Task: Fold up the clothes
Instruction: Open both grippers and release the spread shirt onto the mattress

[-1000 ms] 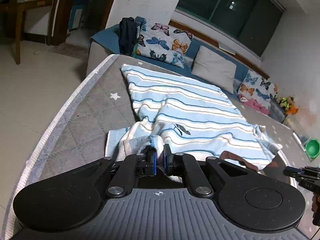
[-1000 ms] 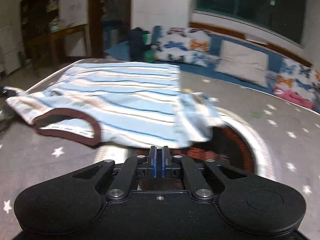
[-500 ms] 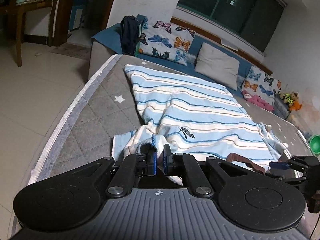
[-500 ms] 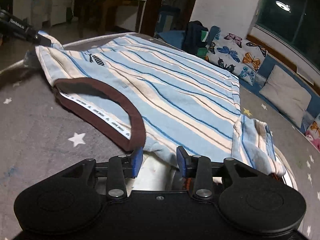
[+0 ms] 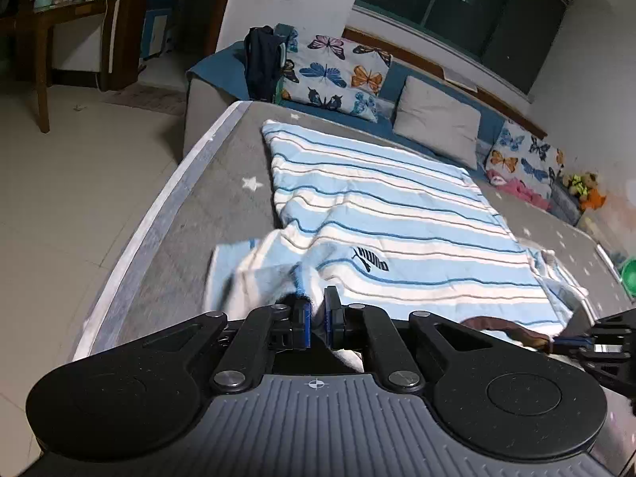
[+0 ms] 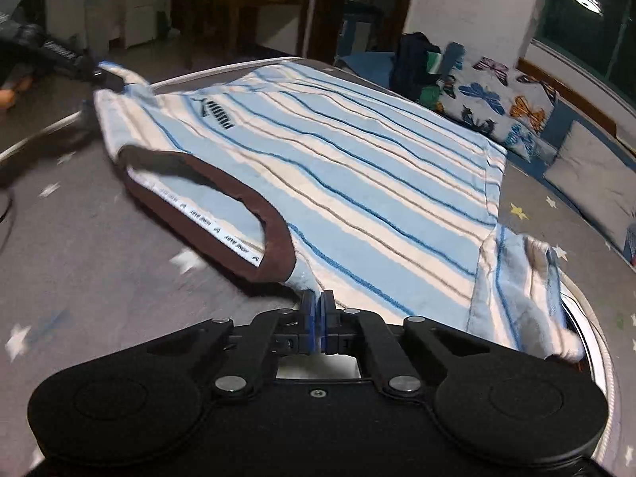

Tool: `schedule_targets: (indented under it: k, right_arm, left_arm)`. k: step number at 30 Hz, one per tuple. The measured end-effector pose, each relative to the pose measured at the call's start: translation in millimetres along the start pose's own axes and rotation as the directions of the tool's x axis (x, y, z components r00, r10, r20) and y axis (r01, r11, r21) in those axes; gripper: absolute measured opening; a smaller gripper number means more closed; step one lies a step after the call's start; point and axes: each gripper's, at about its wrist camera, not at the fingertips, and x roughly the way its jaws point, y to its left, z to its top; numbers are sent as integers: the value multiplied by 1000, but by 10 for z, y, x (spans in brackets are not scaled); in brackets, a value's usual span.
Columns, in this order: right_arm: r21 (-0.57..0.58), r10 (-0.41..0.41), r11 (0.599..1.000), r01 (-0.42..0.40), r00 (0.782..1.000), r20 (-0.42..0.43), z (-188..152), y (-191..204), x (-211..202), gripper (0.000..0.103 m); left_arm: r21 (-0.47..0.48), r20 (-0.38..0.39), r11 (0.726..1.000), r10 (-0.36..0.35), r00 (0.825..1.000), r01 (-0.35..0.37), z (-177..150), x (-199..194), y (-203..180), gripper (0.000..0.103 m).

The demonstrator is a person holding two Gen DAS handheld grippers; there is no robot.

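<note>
A light-blue and white striped T-shirt [image 5: 397,230] with a brown collar [image 6: 222,218] lies spread on a grey star-patterned mattress [image 5: 190,214]. My left gripper [image 5: 317,318] is shut on the shirt's left shoulder, which bunches over the fingers. My right gripper [image 6: 317,320] is shut on the shirt's right shoulder, just right of the collar. The right gripper shows at the right edge of the left wrist view [image 5: 588,344]. The left gripper shows at the far left of the right wrist view [image 6: 91,69]. The shirt [image 6: 357,167] stretches between them.
Butterfly-print cushions [image 5: 338,71] and a grey pillow [image 5: 437,123] line the blue bench beyond the mattress. A dark bag [image 5: 260,63] stands on the bench. The mattress edge [image 5: 159,206] drops to a tiled floor on the left. A green bowl [image 5: 628,274] sits far right.
My right gripper was open half a second ago and has shut on the shirt's shoulder by the collar. The left gripper keeps its hold; the near shirt edge has lifted slightly.
</note>
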Motion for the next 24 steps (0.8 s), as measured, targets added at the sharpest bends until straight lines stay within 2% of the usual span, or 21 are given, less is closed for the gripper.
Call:
schedule_targets:
  k: [7, 10, 14, 16, 19, 24]
  right_arm:
    - [-68, 73, 995, -76, 996, -48, -327, 507, -441, 1]
    - [-55, 109, 992, -111, 993, -42, -379, 612, -542, 3]
    - [24, 104, 994, -104, 995, 9, -506, 605, -761, 21]
    - [64, 60, 996, -61, 998, 25, -543, 525, -852, 24]
    - [137, -29, 990, 22, 999, 46, -573, 313, -925, 34]
    - [274, -187, 948, 164, 981, 60, -630, -63, -993, 52]
  left_arm:
    - [119, -20, 991, 68, 998, -65, -405, -253, -19, 8]
    - [136, -32, 987, 95, 995, -89, -516, -287, 58, 17]
    - [102, -62, 989, 109, 992, -102, -638, -369, 251, 23]
    - [101, -61, 988, 123, 990, -117, -654, -411, 314, 23]
    - [101, -45, 986, 137, 990, -132, -651, -495, 373, 23]
    - [116, 1, 979, 168, 986, -167, -600, -737, 375, 31]
